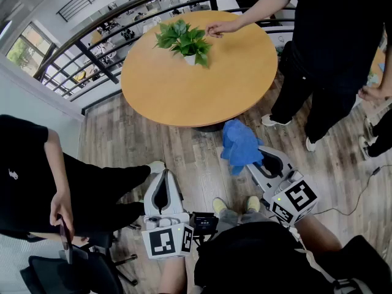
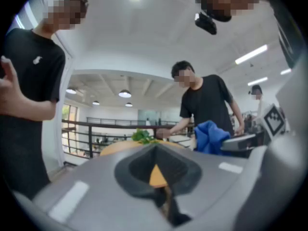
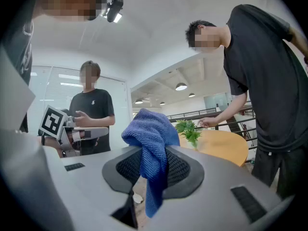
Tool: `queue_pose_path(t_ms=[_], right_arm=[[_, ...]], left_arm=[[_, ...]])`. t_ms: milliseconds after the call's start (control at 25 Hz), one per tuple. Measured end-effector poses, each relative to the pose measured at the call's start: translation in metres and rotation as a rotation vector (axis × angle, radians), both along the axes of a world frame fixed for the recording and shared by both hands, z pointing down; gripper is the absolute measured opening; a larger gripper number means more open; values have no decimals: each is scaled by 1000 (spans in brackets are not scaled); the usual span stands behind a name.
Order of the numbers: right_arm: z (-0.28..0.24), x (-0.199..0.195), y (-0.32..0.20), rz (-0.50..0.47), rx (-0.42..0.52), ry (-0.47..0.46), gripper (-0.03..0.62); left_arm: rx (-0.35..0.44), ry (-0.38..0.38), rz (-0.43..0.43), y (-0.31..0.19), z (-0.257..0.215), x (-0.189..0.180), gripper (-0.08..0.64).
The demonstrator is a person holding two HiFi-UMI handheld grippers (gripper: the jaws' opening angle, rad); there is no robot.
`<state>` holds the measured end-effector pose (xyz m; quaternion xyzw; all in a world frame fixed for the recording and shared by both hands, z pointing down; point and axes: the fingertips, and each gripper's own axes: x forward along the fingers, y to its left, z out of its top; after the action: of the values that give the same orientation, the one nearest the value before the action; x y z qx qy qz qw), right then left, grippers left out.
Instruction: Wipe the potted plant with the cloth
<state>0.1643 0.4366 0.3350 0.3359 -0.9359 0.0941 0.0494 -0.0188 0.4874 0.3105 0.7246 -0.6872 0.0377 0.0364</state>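
The right gripper (image 3: 153,165) was clamped on the cloth (image 3: 150,131), soft and light, drooping over the jaws (it would likely bunch, not push). The left gripper (image 2: 156,173) was closed on nothing. The plant (image 1: 184,38) stood on the table (image 1: 202,90), well apart from both. Its leaves looked thin and its pot (image 1: 190,59) tippable, so the pot was probably the place to steady it.

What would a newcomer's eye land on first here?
Probably the bright blue cloth, clamped in the right gripper near the bottom of the head view. Next comes the green potted plant on the round wooden table ahead, where a standing person's hand reaches toward its leaves.
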Motion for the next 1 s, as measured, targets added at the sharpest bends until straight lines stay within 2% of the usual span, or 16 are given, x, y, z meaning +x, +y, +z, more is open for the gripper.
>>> queue_pose_path(t_ms=[160,360,760,1000], right_arm=[[1,-5,-10,16,7,11,103],[0,-15,-27,57,52,53,104],[3,-49,-62,36,39,51,103],[2,-62,-73,64,36,57,103]], left_arm=[[-5,-11,-18,-8,-1,-5,2],[-13,-64,-75,-21,-5,-14,2],[-3,-46,-55,-58,-1,-36,2],[-11,-12,-14,-79,5,-49,2]])
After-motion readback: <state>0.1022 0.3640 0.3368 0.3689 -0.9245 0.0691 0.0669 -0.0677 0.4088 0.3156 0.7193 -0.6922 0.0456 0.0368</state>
